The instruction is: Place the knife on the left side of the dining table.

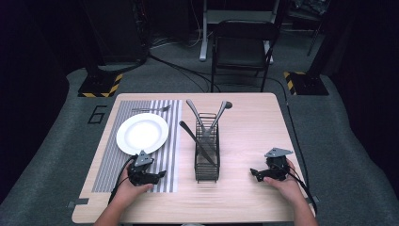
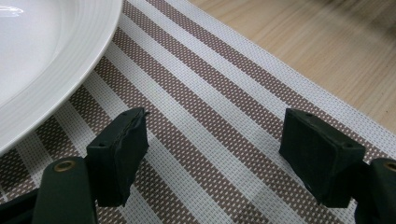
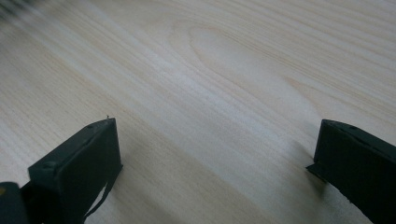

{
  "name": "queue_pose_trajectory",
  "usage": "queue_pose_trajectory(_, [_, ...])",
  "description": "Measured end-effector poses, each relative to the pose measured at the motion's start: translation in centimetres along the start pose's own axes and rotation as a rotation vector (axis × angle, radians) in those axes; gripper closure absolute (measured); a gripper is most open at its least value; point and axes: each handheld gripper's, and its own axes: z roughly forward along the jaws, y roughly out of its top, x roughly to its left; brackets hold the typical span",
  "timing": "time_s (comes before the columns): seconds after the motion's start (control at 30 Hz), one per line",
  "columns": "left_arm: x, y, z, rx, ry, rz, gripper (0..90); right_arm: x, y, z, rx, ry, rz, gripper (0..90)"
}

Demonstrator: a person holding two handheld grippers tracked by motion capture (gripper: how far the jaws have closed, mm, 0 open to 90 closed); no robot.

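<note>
Overhead: left tool (image 1: 162, 174) low over striped mat (image 1: 106, 160) just below plate (image 1: 142, 133), right tool (image 1: 254, 173) on bare tabletop (image 1: 249, 127) right of wire caddy (image 1: 207, 157) holding utensils, fork (image 1: 150, 109) beyond plate. Up close: left tool (image 2: 215, 149) gaping, empty, plate rim (image 2: 70, 70) just beside; right tool (image 3: 215, 163) likewise spread wide over plain wood, gripping nothing.

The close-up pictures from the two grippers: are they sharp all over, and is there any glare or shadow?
Left gripper view: the striped placemat is crisp, the table's far corner smears, and a highlight glints on the white plate. Right gripper view: wood grain sharp mid-frame, blurred at top left, with soft shadows beside the black jaws. High view: table lit, the room around it dark.
</note>
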Motion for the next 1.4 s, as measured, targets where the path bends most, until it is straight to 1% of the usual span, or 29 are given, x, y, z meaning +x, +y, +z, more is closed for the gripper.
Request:
queue_pose_trajectory(0.03, [0.0,0.0,0.0,0.0,0.0,0.0,23.3,0.0,0.0,0.1,0.002,0.005,0.007,0.0])
queue_pose_trajectory(0.1, [0.0,0.0,0.0,-0.002,0.0,0.0,23.3,0.0,-0.1,0.2,-0.002,-0.018,-0.01,0.0])
queue_pose_trajectory(0.17, [0.0,0.0,0.1,-0.008,0.002,-0.002,23.3,0.0,-0.1,0.1,-0.001,-0.012,-0.008,0.0])
queue_pose_trajectory(0.23, [0.0,0.0,0.0,0.0,0.001,0.0,23.4,0.0,-0.1,0.1,-0.003,-0.01,-0.01,0.0])
queue_pose_trajectory(0.33, [0.0,0.0,0.0,0.0,0.001,0.001,23.4,0.0,-0.1,0.1,-0.003,-0.011,-0.01,0.0])
queue_pose_trajectory(0.37, [0.0,0.0,0.0,0.0,0.001,0.001,23.4,0.0,-0.1,0.2,-0.004,-0.02,-0.012,0.0])
queue_pose_trajectory(0.4, [0.0,0.0,0.0,-0.001,0.002,0.0,23.5,0.0,-0.1,0.1,-0.004,-0.012,-0.012,0.0])
queue_pose_trajectory(0.43, [0.0,0.0,0.0,-0.001,0.002,-0.001,23.5,0.0,-0.1,0.2,-0.005,-0.02,-0.012,0.0])
queue_pose_trajectory(0.47, [0.0,0.0,0.0,-0.001,0.002,-0.001,23.5,0.0,-0.1,0.1,-0.004,-0.012,-0.012,0.0])
queue_pose_trajectory(0.5, [0.0,0.0,0.0,-0.002,0.002,-0.002,23.6,0.0,-0.1,0.1,-0.003,-0.018,-0.01,0.0])
queue_pose_trajectory(0.53, [0.0,0.0,0.0,-0.002,0.004,-0.004,23.8,0.0,-0.1,0.2,-0.004,-0.013,-0.012,0.0])
queue_pose_trajectory(0.57, [0.0,-0.1,0.0,-0.011,0.003,-0.015,24.4,0.0,-0.1,0.1,-0.004,-0.012,-0.012,0.0])
queue_pose_trajectory(0.6, [0.0,0.0,-0.1,-0.004,-0.001,-0.012,25.4,0.0,-0.1,0.2,-0.005,-0.021,-0.012,0.0])
queue_pose_trajectory(0.63, [0.1,0.0,-0.1,-0.001,0.001,-0.003,25.9,0.0,-0.1,0.1,-0.004,-0.012,-0.012,0.0])
queue_pose_trajectory(0.77, [0.1,-0.1,0.0,-0.019,0.012,-0.018,27.6,0.0,-0.1,0.1,-0.004,-0.011,-0.012,0.0])
queue_pose_trajectory(0.83, [0.0,-0.1,-0.1,-0.02,0.02,-0.018,29.5,0.0,-0.1,0.1,-0.003,-0.017,-0.01,0.0])
queue_pose_trajectory(0.87, [0.1,0.0,-0.3,0.002,0.017,-0.008,31.6,0.0,-0.1,0.1,-0.002,-0.01,-0.01,0.0])
queue_pose_trajectory(0.9, [0.1,0.1,-0.4,0.01,0.022,-0.009,34.6,0.0,-0.1,0.1,-0.004,-0.02,-0.011,0.0])
queue_pose_trajectory(0.97, [0.0,0.3,-0.7,-0.005,0.028,-0.027,35.0,0.0,-0.1,0.1,-0.003,-0.012,-0.011,0.0])
queue_pose_trajectory(1.0, [0.0,0.4,-0.9,-0.001,0.024,-0.024,35.9,0.0,-0.1,0.1,-0.004,-0.012,-0.011,0.0])
queue_pose_trajectory(1.1, [-0.2,1.0,-1.8,-0.016,0.019,-0.033,38.0,0.0,-0.1,0.1,-0.004,-0.012,-0.012,0.0])
queue_pose_trajectory(1.13, [-0.3,1.2,-2.0,-0.02,0.004,-0.048,39.3,0.0,-0.1,0.1,-0.002,-0.009,-0.01,0.0])
queue_pose_trajectory(1.17, [-0.4,1.5,-2.3,-0.018,-0.002,-0.054,40.2,0.0,-0.1,0.1,-0.002,-0.01,-0.01,0.0])
queue_pose_trajectory(1.2, [-0.4,1.6,-2.4,-0.022,-0.006,-0.058,41.0,0.0,-0.1,0.1,-0.004,-0.011,-0.011,0.0])
queue_pose_trajectory(1.23, [-0.5,1.9,-2.6,-0.023,-0.003,-0.071,41.4,0.0,-0.1,0.1,-0.003,-0.017,-0.01,0.0])
queue_pose_trajectory(1.27, [-0.4,2.1,-2.7,-0.023,-0.004,-0.08,42.7,0.0,-0.1,0.1,-0.003,-0.012,-0.012,0.0])
queue_pose_trajectory(1.3, [-0.5,2.4,-2.8,-0.031,-0.007,-0.098,43.0,0.0,-0.1,0.1,-0.001,-0.015,-0.009,0.0])
queue_pose_trajectory(1.37, [-0.6,3.0,-3.0,-0.033,-0.014,-0.107,44.0,0.0,-0.1,0.1,-0.003,-0.012,-0.011,0.0])
queue_pose_trajectory(1.4, [-0.6,3.4,-3.0,-0.03,-0.018,-0.113,46.8,0.0,-0.1,0.1,-0.004,-0.012,-0.012,0.0])
